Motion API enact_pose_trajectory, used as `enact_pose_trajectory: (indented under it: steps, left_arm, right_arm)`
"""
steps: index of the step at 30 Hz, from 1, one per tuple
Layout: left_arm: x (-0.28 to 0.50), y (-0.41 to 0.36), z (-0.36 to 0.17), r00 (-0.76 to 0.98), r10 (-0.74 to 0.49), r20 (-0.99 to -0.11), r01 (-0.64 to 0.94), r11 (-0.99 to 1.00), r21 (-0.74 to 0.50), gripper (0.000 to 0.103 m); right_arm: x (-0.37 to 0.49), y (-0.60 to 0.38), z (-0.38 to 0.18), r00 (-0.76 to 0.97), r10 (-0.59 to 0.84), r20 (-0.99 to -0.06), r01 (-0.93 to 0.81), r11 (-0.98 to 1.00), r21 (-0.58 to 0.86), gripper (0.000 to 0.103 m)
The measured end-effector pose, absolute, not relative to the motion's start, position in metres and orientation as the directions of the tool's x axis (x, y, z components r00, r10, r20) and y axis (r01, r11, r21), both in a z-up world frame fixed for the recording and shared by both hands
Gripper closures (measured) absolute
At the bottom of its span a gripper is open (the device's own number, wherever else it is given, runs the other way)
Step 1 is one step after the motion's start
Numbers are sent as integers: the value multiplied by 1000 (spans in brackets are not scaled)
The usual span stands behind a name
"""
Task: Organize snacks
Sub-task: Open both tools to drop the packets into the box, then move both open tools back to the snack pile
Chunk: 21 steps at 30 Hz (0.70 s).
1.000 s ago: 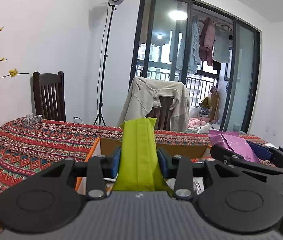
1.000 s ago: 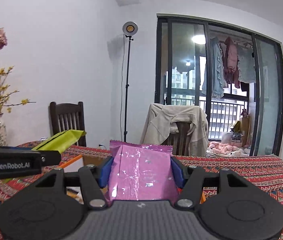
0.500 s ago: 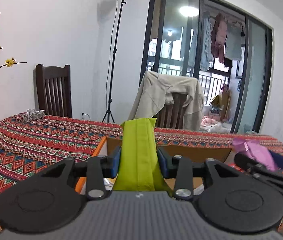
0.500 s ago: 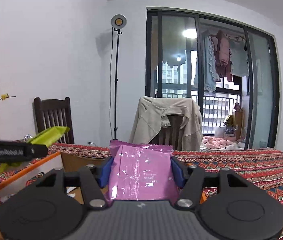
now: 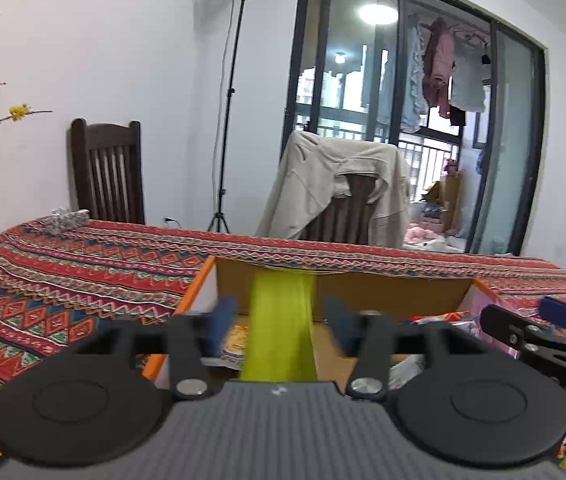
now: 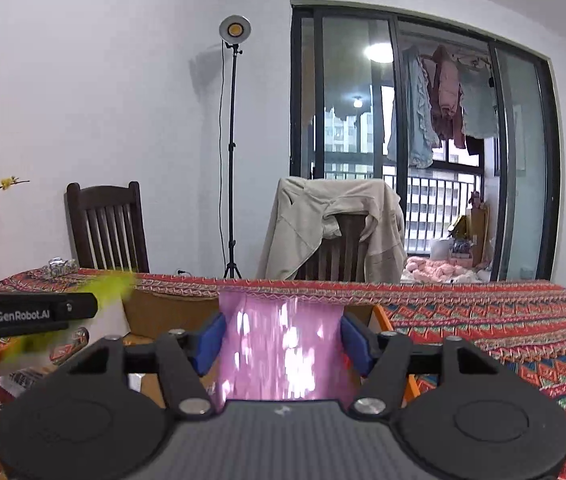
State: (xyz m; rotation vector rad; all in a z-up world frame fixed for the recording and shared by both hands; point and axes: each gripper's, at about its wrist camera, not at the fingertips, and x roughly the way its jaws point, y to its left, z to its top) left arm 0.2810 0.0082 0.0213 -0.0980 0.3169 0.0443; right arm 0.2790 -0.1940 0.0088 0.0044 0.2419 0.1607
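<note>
The left gripper (image 5: 281,320) has just been opening; clear gaps are seen between its blue pads (image 5: 221,326) and the motion-blurred lime-green snack packet (image 5: 281,328) between them, above the open brown cardboard box with orange edges (image 5: 383,288). The right gripper (image 6: 281,344) has likewise just been opening, and the blurred shiny pink foil snack packet (image 6: 283,348) is seen between its spread pads (image 6: 209,344), over the same box on the red patterned tablecloth (image 6: 483,320).

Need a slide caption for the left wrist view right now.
Left claw, just opened, releases green packet over cardboard box on patterned tablecloth.
</note>
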Motion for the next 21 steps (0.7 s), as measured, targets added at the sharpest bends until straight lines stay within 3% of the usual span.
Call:
enact_pose_trajectory:
  steps: [2, 9, 21]
  left_arm:
    - [277, 8, 21, 955, 70, -288, -98, 991, -86, 0]
    - [278, 14, 19, 950, 111, -293, -149, 983, -109, 0]
    - [270, 10, 16, 949, 130, -286, -164, 982, -96, 0]
  right_arm:
    - [279, -198, 8, 959, 148, -240, -141, 989, 44, 0]
    - [283, -198, 2, 952, 131, -277, -122, 991, 49, 0]
    - [278, -202, 4, 958, 120, -262, -110, 992, 54, 0]
